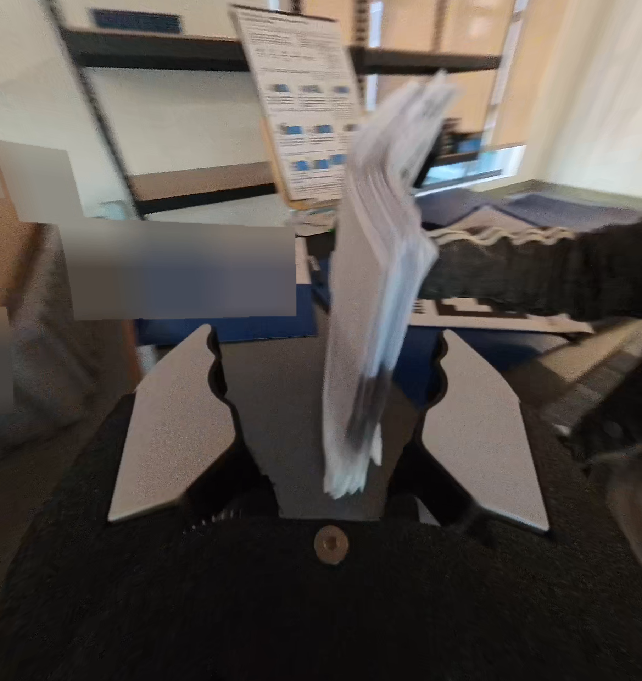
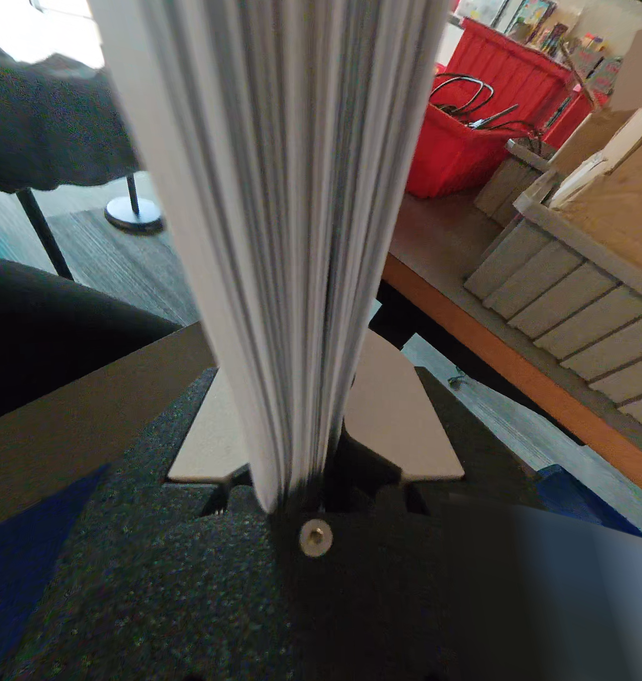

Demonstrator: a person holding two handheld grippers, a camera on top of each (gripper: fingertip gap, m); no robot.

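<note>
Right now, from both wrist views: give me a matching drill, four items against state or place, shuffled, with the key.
Items
1. left hand-held gripper
2. right hand-held gripper
3. stack of paper
4. red bin

States or places
A. on the tabletop, cables inside
B. shut on the sheets
C. open, holding nothing
D. held on edge, upright, sheets fanned apart higher up

Pairs: 1-C, 2-B, 3-D, 4-A
</note>
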